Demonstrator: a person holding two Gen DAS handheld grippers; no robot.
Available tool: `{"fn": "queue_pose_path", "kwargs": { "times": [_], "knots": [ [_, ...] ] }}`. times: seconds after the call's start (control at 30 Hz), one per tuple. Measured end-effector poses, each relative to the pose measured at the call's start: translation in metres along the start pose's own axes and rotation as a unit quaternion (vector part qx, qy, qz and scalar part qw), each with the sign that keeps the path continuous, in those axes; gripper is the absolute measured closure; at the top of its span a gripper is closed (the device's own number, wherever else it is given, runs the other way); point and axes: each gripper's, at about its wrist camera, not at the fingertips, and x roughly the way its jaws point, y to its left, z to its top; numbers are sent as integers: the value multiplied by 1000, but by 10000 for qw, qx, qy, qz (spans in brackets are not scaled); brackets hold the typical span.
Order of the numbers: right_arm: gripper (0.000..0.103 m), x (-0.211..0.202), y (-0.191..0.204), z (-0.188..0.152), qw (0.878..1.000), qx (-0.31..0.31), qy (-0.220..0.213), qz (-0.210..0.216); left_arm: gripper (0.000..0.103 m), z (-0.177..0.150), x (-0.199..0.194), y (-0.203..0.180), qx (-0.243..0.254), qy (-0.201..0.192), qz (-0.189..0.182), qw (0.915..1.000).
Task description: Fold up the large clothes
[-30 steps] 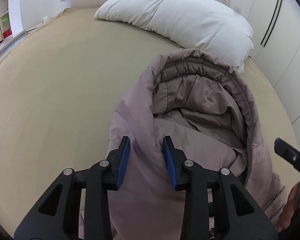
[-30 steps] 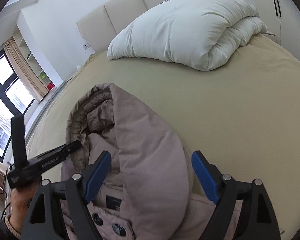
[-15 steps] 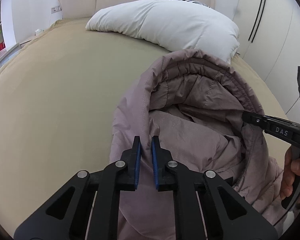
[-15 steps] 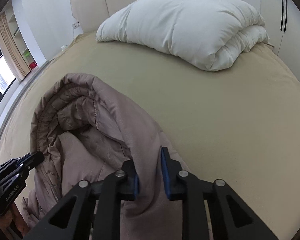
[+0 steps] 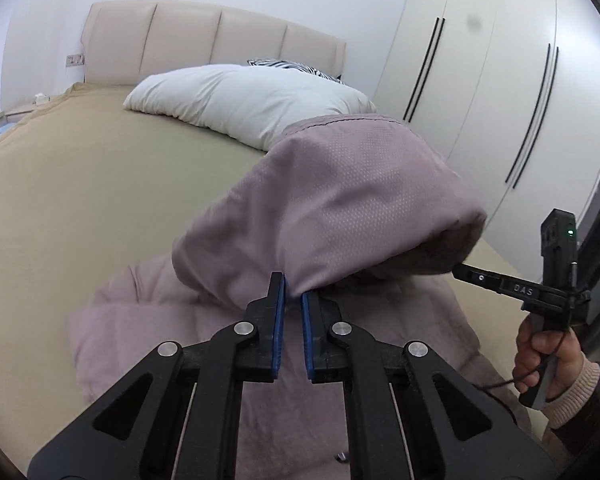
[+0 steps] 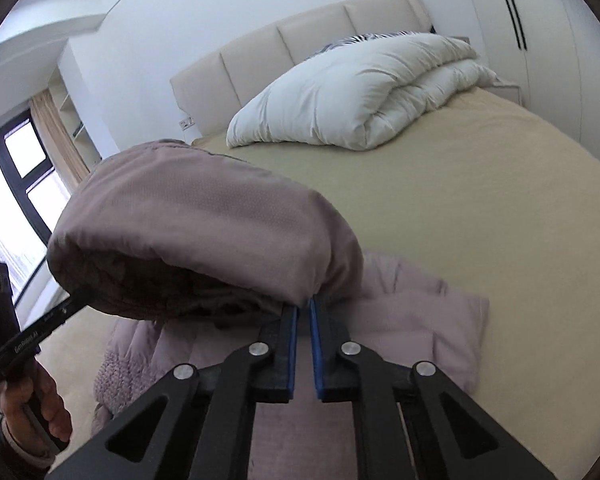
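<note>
Your left gripper (image 5: 293,294) and right gripper (image 6: 304,312), each nearly closed on a thin edge of the hood (image 5: 352,200), hold it raised above the jacket (image 5: 148,312) on the bed (image 5: 80,200); such shallow pinches may slip, dropping the fold askew.

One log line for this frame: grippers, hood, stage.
left gripper: shut on hood | right gripper: shut on hood | hood: lifted over jacket body | stage: hood fold
</note>
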Motion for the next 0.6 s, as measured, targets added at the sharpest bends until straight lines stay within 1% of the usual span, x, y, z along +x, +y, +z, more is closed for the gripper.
{"fn": "queue_pose_path", "kwargs": {
  "times": [0.07,0.13,0.17,0.2,0.23,0.27,0.3,0.33,0.37,0.43,0.5,0.53,0.6],
  "knots": [
    [94,-6,-20,-27,9990,431,115,-16,96,-31,-8,-5,-96,174,-203,9996],
    [94,-5,-34,-49,9965,749,354,-80,96,-57,-18,-11,-96,320,-173,9993],
    [91,-11,-36,-57,9960,822,352,-65,96,-63,-25,-13,-136,290,-191,9993],
    [91,-18,-38,-60,9956,885,307,13,96,-64,-34,-14,-154,189,-186,9995],
    [91,-25,-37,-59,9954,919,244,97,96,-59,-44,-15,-137,44,-113,9998],
    [79,-28,-36,-53,9957,894,186,123,96,-49,-52,-14,-145,-120,-71,9998],
    [61,-35,-30,-45,9968,790,76,70,96,-36,-55,-12,-161,-240,-77,9996],
    [54,-41,-24,-36,9979,649,-72,57,96,-22,-56,-13,-151,-321,-62,9994],
    [51,-44,-15,-26,9986,489,-213,75,96,-5,-54,-13,-128,-382,-33,9992],
    [51,-42,0,-2,9992,247,-297,124,96,24,-45,-16,-34,-525,-24,9986],
    [51,-32,21,23,9994,-10,-297,193,96,43,-32,-23,148,-602,17,9981],
    [51,-26,29,31,9993,-140,-281,198,96,50,-22,-25,177,-538,-16,9984],
    [53,-6,43,40,9993,-325,-108,139,96,54,7,-23,150,-164,-65,9997]
  ]
}}
